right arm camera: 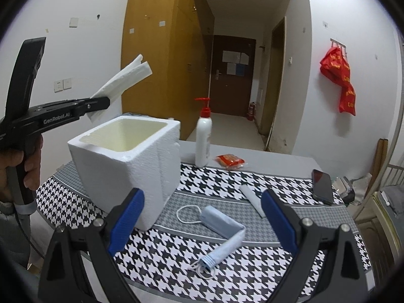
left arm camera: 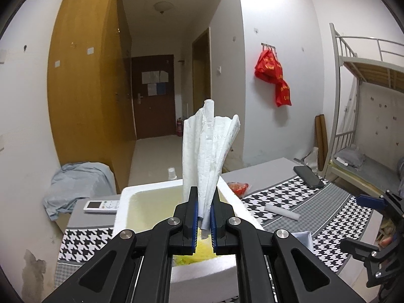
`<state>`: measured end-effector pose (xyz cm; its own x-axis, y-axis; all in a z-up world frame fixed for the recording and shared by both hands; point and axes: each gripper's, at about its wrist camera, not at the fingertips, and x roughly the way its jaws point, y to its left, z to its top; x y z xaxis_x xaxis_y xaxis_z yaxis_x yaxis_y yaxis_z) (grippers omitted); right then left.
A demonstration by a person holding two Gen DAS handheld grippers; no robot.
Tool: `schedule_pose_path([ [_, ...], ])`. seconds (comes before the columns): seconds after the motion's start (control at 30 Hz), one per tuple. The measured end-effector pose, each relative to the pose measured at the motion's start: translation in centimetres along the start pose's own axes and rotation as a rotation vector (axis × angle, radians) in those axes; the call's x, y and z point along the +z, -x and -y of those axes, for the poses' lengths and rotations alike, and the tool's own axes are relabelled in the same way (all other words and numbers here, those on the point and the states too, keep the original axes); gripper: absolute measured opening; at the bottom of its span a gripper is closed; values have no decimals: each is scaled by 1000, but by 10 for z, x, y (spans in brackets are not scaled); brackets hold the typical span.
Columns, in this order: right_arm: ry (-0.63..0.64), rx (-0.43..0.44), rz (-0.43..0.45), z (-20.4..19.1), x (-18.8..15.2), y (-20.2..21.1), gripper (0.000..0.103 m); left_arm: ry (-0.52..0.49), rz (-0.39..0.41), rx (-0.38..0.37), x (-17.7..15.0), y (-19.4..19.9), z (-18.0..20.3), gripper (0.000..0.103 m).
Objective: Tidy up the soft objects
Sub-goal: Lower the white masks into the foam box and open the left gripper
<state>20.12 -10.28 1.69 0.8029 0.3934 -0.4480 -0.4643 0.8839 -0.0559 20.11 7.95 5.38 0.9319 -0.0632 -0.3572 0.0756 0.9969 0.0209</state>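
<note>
My left gripper (left arm camera: 204, 197) is shut on a folded white paper towel (left arm camera: 209, 149) that sticks up from between its blue pads. It hangs above the open white foam box (left arm camera: 131, 197). From the right wrist view the left gripper (right arm camera: 107, 102) hovers over the box's left rim (right arm camera: 121, 156), with the towel (right arm camera: 121, 80) pointing up to the right. My right gripper (right arm camera: 202, 207) stands open above a crumpled light-blue face mask (right arm camera: 222, 229) on the houndstooth cloth (right arm camera: 227, 176). A small folded white piece (right arm camera: 252, 199) lies just beyond the mask.
A white pump bottle (right arm camera: 203, 141) with a red top and a red packet (right arm camera: 230, 161) stand behind the box. A black phone (right arm camera: 322, 183) lies at the right. A white remote (left arm camera: 102, 205) sits left of the box. A bunk bed (left arm camera: 366, 88) stands at the right.
</note>
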Motion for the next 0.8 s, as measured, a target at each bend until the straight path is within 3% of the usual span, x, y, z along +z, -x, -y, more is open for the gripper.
schedule_pose_path([
  [0.47,-33,-41,-26,22,-9,-4,96,55,-51,45,-1,-33,-7,12],
  [0.53,-40,-43,-28,25,-10,-4,96,60,-54,62,0,-35,-7,25],
  [0.6,-48,-49,-28,28,-11,-4,96,67,-51,92,0,-37,-6,61],
  [0.67,-57,-49,-28,31,-12,-5,96,78,-42,123,0,-36,-6,73],
  [0.73,-62,-50,-28,33,-12,-5,96,84,-41,134,0,-37,-6,76],
  [0.8,-65,-50,-30,36,-13,-6,96,84,-36,145,0,-37,-6,89],
])
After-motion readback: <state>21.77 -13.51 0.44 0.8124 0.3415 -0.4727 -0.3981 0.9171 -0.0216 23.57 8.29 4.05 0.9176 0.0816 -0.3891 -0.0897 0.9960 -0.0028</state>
